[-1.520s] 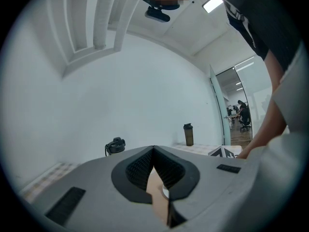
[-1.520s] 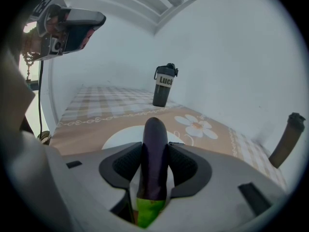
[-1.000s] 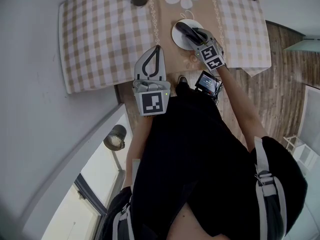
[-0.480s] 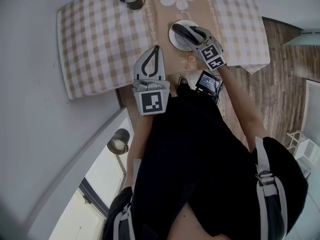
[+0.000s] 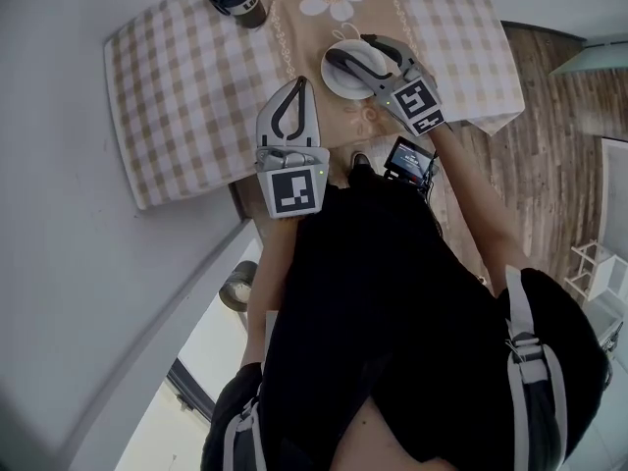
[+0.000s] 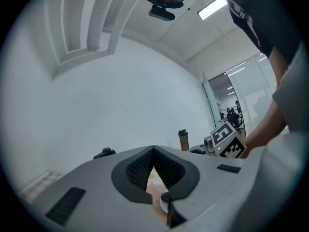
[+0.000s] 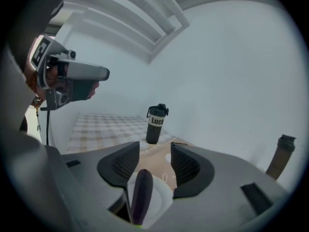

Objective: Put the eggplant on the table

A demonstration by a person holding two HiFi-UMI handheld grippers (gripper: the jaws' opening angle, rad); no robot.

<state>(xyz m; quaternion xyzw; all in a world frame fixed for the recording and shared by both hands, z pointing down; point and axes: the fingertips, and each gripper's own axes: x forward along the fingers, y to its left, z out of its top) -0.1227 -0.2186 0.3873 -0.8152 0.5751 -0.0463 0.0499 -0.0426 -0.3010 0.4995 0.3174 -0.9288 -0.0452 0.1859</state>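
Eggplant [image 7: 141,190] lies on the plate [image 7: 163,199] by the tabletop's near edge, under the right hand-held gripper [image 5: 348,49], whose empty jaws have just been opening. The left hand-held gripper [image 5: 297,86] is closed. Released, I'd say; next, pull clear.

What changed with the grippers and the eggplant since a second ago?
The right gripper has just been opening its jaws and lifted up off the eggplant; nothing is pinched between them. The eggplant stayed lying on the white plate. The left gripper stayed shut and still.
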